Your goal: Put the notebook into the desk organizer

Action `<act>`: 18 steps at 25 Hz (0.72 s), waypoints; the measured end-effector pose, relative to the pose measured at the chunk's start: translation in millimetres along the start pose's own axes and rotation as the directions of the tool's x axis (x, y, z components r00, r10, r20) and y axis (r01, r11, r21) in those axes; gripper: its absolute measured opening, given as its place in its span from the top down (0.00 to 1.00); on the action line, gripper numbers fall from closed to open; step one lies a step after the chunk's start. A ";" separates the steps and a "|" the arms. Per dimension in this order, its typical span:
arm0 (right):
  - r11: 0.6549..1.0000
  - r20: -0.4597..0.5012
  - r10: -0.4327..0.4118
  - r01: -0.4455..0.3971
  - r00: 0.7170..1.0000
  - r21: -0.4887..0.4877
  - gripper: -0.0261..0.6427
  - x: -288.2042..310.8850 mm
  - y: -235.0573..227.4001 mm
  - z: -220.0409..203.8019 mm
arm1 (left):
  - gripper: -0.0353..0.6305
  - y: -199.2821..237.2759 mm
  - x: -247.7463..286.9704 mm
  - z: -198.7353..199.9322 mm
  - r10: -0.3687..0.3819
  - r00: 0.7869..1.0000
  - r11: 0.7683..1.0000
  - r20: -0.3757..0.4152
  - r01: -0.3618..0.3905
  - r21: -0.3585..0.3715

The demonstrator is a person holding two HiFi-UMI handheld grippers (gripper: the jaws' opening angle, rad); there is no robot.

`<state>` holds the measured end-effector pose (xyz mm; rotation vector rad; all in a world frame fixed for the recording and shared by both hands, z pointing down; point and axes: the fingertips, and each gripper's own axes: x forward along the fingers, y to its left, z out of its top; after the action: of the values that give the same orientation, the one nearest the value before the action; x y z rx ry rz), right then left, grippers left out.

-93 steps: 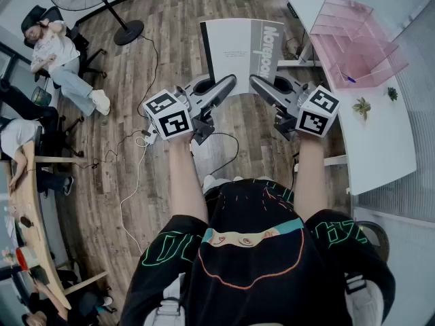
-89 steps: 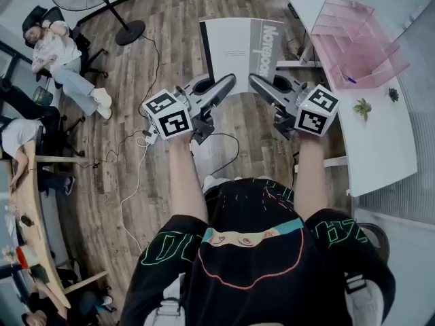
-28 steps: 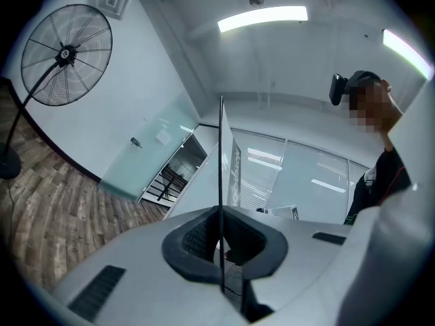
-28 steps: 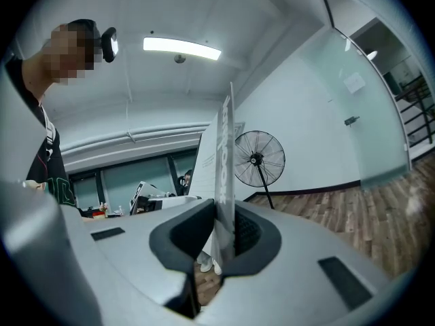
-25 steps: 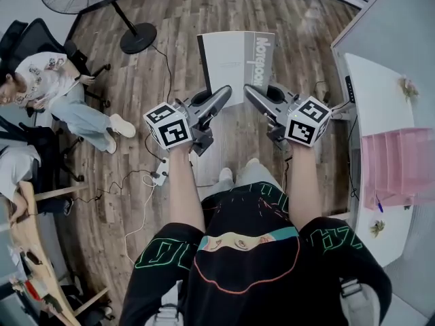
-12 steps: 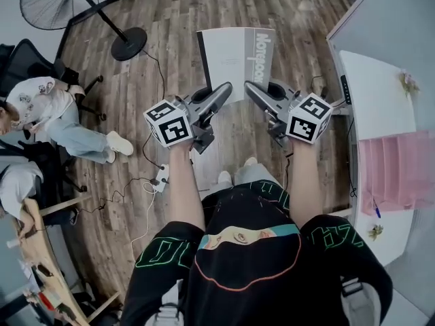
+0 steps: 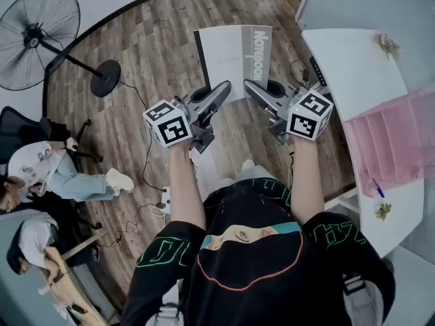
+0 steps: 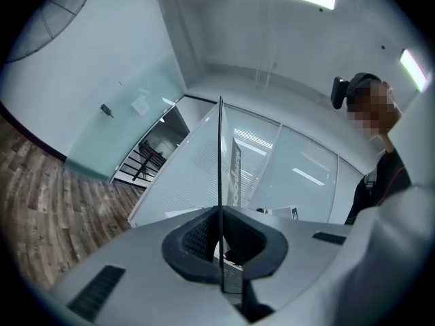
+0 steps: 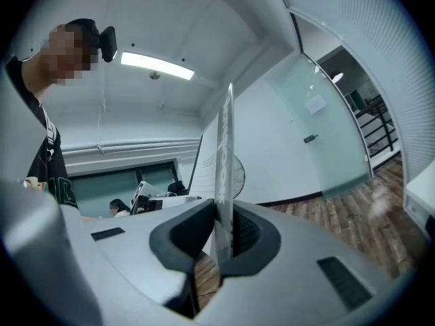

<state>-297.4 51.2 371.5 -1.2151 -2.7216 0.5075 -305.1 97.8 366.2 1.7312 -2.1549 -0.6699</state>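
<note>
A grey and white notebook (image 7: 234, 58) hangs flat in the air above the wooden floor, held at its near edge by both grippers. My left gripper (image 7: 226, 87) is shut on its near left corner, my right gripper (image 7: 249, 85) on the near right part. In the left gripper view the notebook (image 8: 220, 182) shows edge-on as a thin line between the pads of the left gripper (image 8: 221, 250). In the right gripper view the notebook (image 9: 223, 175) stands edge-on in the right gripper (image 9: 219, 246). The pink desk organizer (image 7: 397, 148) sits on the white desk (image 7: 353, 66) at the right.
A standing fan (image 7: 41, 36) is at the far left. People sit on chairs (image 7: 41, 175) at the lower left. A small plant (image 7: 385, 43) and another (image 7: 384, 210) stand on the desk, with a blue pen (image 7: 378, 189) beside the organizer. Cables (image 7: 153, 182) lie on the floor.
The whole view has swung: desk and organizer now sit closer on the right, the fan and seated people have shifted left and down. Both grippers keep the notebook held the same way.
</note>
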 end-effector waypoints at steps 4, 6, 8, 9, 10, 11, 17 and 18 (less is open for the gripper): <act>0.992 0.050 -0.127 0.128 0.991 -0.009 0.93 -54.4 -31.2 20.7 | 0.94 -16.3 64.8 -9.0 -0.123 0.990 0.992 -0.072 0.123 -0.004; 0.981 0.062 -0.190 0.192 0.980 -0.022 0.93 -56.1 -24.7 29.0 | 0.94 -22.4 66.1 -1.4 -0.189 0.977 0.982 -0.100 0.188 -0.018; 0.968 0.079 -0.248 0.251 0.966 -0.031 0.93 -57.2 -19.2 36.7 | 0.94 -27.7 66.9 6.4 -0.249 0.961 0.968 -0.123 0.247 -0.031; 0.960 0.091 -0.275 0.279 0.957 -0.032 0.93 -64.0 -20.5 40.7 | 0.94 -31.8 73.7 7.0 -0.276 0.951 0.961 -0.136 0.274 -0.036; 0.951 0.104 -0.304 0.309 0.947 -0.030 0.93 -77.6 -25.0 43.5 | 0.94 -38.1 86.6 3.0 -0.303 0.941 0.953 -0.152 0.300 -0.041; 0.940 0.118 -0.335 0.340 0.935 -0.026 0.93 -97.8 -31.9 44.2 | 0.94 -46.3 104.2 -6.2 -0.330 0.928 0.944 -0.173 0.327 -0.048; 0.824 0.191 -0.560 0.566 0.806 0.027 0.92 -200.8 -52.5 35.4 | 0.94 -92.4 183.9 -60.3 -0.529 0.792 0.847 -0.303 0.512 -0.140; 0.804 0.198 -0.588 0.594 0.784 0.033 0.92 -207.1 -51.6 36.9 | 0.94 -96.9 188.5 -61.9 -0.557 0.770 0.830 -0.311 0.536 -0.157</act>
<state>-203.4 -143.7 360.8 -0.2555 -3.0627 0.5171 -236.9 -112.0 356.6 2.2677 -1.3748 -0.4956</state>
